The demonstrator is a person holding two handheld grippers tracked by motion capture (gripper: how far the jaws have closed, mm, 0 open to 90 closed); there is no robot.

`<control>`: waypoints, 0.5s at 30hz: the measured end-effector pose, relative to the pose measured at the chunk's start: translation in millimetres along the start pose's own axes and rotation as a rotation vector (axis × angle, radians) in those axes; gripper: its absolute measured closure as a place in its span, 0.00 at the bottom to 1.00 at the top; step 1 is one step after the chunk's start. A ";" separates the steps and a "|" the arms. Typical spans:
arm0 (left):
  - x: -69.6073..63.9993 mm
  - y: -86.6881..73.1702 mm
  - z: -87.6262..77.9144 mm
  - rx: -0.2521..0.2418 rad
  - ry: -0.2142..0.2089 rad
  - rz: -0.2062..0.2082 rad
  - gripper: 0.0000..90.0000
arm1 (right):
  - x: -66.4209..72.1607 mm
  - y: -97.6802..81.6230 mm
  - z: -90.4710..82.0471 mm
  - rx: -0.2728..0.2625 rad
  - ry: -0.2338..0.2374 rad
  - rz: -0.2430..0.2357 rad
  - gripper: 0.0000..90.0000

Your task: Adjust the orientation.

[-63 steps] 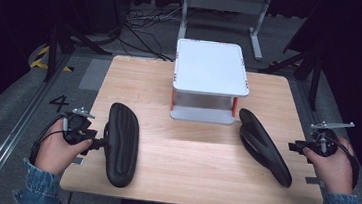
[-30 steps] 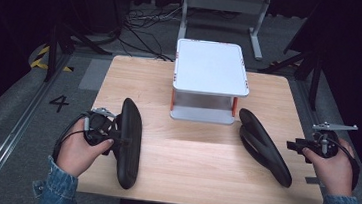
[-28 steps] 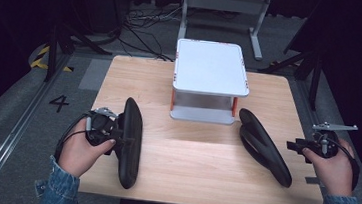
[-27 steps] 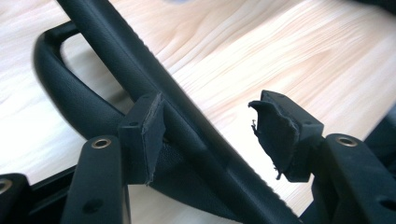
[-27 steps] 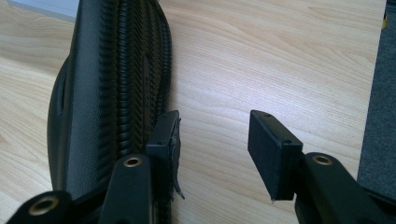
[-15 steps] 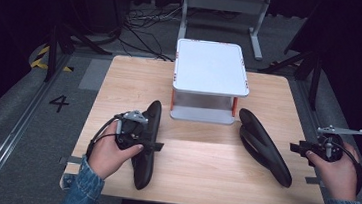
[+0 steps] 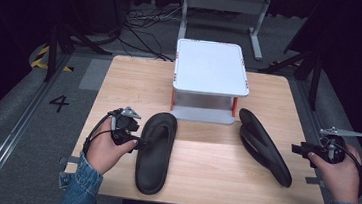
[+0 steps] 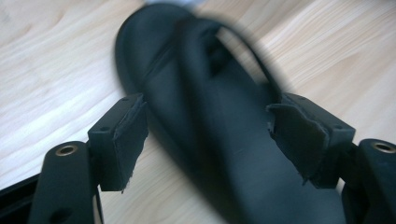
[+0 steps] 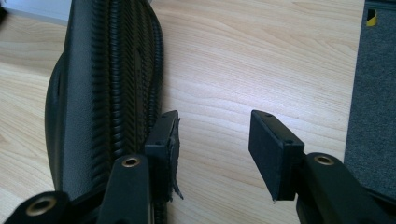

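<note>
A black flip-flop lies flat on the wooden table, strap up, left of centre. My left gripper sits at its left edge. In the left gripper view the gripper is open, with the blurred flip-flop lying between and beyond the pads. A second black flip-flop rests tilted on its edge at the right. My right gripper is just right of it. In the right gripper view that gripper is open over bare wood, its left pad beside the ribbed sole.
A white two-level stand with orange posts occupies the back middle of the table, its base close to both flip-flops' toes. Grey floor drops off past the table's right edge. Cables and a metal frame lie beyond the table.
My left hand has carried the left flip-flop rightward toward the centre. It stood on its edge before and now lies flat with the strap up. The right hand has hardly moved.
</note>
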State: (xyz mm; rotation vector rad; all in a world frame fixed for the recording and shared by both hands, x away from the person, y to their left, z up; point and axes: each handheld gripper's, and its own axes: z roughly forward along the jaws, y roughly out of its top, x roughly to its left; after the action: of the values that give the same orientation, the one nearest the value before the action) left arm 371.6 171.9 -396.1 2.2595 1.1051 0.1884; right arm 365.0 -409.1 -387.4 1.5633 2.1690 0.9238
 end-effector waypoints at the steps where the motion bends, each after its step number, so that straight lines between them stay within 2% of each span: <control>1: 1.3 -0.5 6.2 0.013 -0.014 0.004 0.31 | 0.9 0.0 0.6 0.000 0.001 -0.002 0.60; 4: 5.1 1.8 22.7 0.039 -0.035 -0.007 0.41 | 2.2 -2.3 1.5 0.009 0.002 -0.003 0.60; 5: 5.1 1.8 22.7 0.039 -0.035 -0.007 0.48 | 2.2 -2.3 1.5 0.009 0.002 -0.003 0.60; 6: 7.4 3.2 29.9 0.036 -0.044 -0.027 0.49 | 1.2 -5.9 0.6 0.013 -0.005 0.001 0.60; 7: 7.4 3.2 29.9 0.036 -0.044 -0.027 0.51 | 1.2 -5.9 0.6 0.013 -0.005 0.001 0.60; 8: 8.9 3.9 34.1 0.040 -0.045 -0.045 0.51 | 0.6 -6.9 0.1 0.015 -0.009 0.000 0.60; 9: 9.3 4.3 36.4 0.051 -0.050 -0.062 0.62 | -0.4 -10.0 -1.9 0.013 -0.015 0.004 0.60; 10: 10.6 5.1 37.8 0.057 -0.067 -0.072 0.62 | -0.4 -10.0 -1.9 0.013 -0.015 0.004 0.60; 11: 11.5 6.1 40.5 0.044 -0.100 -0.112 0.67 | -0.5 -11.0 -3.0 0.015 -0.014 0.008 0.60; 12: 12.5 7.8 43.0 0.054 -0.108 -0.153 0.72 | -1.1 -12.9 -4.5 0.014 -0.017 0.013 0.60; 13: 12.9 8.7 44.1 0.061 -0.113 -0.167 0.74 | -2.0 -14.9 -5.8 0.012 -0.022 0.015 0.60; 15: 10.9 10.9 43.8 0.075 -0.097 -0.267 0.76 | -3.2 -17.6 -7.7 0.015 -0.027 0.020 0.60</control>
State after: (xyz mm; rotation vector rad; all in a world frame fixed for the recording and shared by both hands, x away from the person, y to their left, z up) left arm 402.4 154.8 -426.5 2.1335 1.3656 -0.0722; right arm 348.8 -418.0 -393.6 1.5979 2.1508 0.8885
